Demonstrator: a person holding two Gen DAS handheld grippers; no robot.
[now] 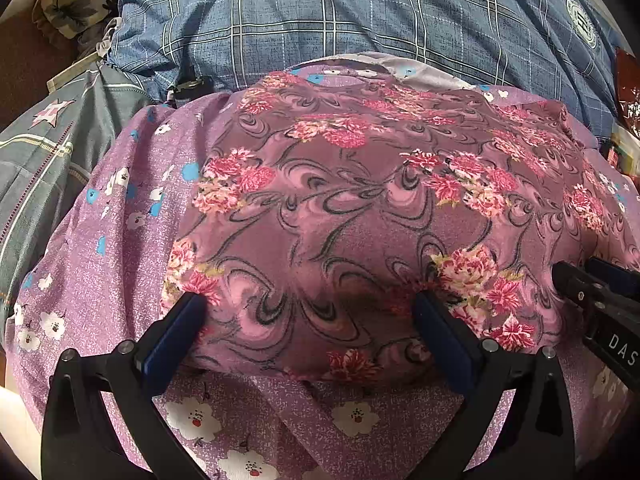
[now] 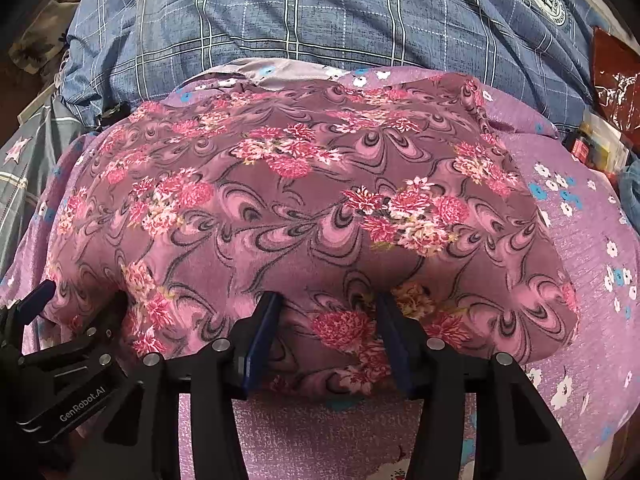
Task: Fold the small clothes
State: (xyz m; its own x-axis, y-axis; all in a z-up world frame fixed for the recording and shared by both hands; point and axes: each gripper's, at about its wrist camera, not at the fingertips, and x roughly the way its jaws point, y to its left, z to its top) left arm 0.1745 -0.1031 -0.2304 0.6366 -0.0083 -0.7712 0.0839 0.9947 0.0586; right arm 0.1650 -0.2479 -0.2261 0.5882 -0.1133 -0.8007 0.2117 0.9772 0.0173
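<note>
A mauve garment with pink flower print (image 1: 352, 208) lies folded flat on a purple flowered bedsheet (image 1: 100, 280); it also fills the right wrist view (image 2: 300, 208). My left gripper (image 1: 310, 304) is open, its blue-padded fingers resting on the garment's near edge, left part. My right gripper (image 2: 328, 304) is open, narrower, its fingers on the near edge with a fold of cloth between them. The right gripper shows at the right edge of the left wrist view (image 1: 600, 300); the left gripper shows at the lower left of the right wrist view (image 2: 60, 320).
A blue plaid quilt (image 1: 340, 16) is heaped behind the garment. A grey-green cloth with a star (image 1: 48, 140) lies at the left. Red packaging and small boxes (image 2: 612, 80) sit at the right edge. Purple sheet shows to the right (image 2: 592, 240).
</note>
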